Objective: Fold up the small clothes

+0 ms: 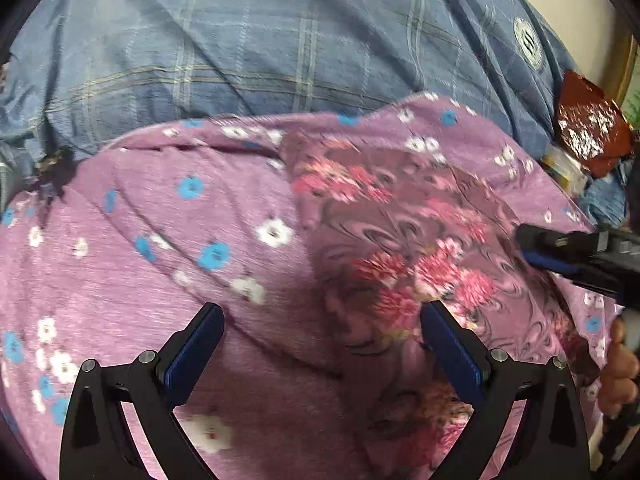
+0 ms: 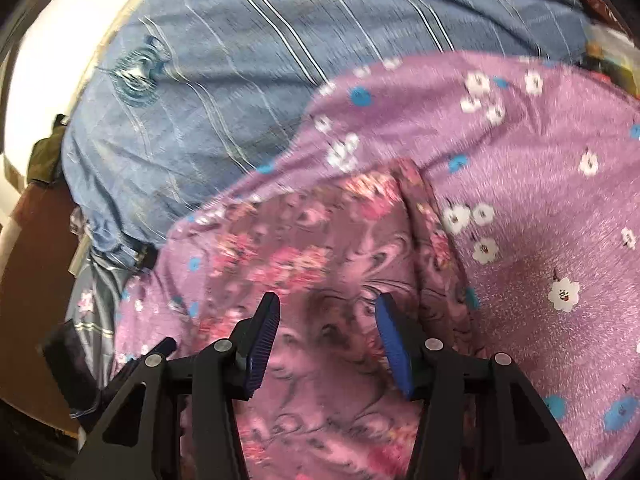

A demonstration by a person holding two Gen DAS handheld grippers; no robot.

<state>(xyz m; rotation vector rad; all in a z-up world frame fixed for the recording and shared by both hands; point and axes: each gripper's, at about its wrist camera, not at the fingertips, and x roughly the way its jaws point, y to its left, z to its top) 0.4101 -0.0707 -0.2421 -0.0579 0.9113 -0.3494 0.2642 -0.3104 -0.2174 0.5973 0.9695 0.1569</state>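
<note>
A small mauve garment (image 1: pixel 384 216) with pink flowers and dark swirls lies on a purple spread. In the right wrist view the same garment (image 2: pixel 304 264) fills the lower middle, one edge folded into a ridge on its right. My left gripper (image 1: pixel 320 316) hovers over the garment's near left part, jaws wide apart and empty. My right gripper (image 2: pixel 326 304) is open above the garment with nothing between its blue pads (image 2: pixel 394 344). The right gripper also shows in the left wrist view at the right edge (image 1: pixel 560 248), with a hand (image 1: pixel 618 376) below it.
A purple spread (image 1: pixel 120 280) with white and blue flowers lies under the garment. Behind it a blue plaid bedsheet (image 1: pixel 260 40) covers the bed. A dark red printed packet (image 1: pixel 588 128) rests at the far right. In the right wrist view a brown floor (image 2: pixel 36 264) is at the left.
</note>
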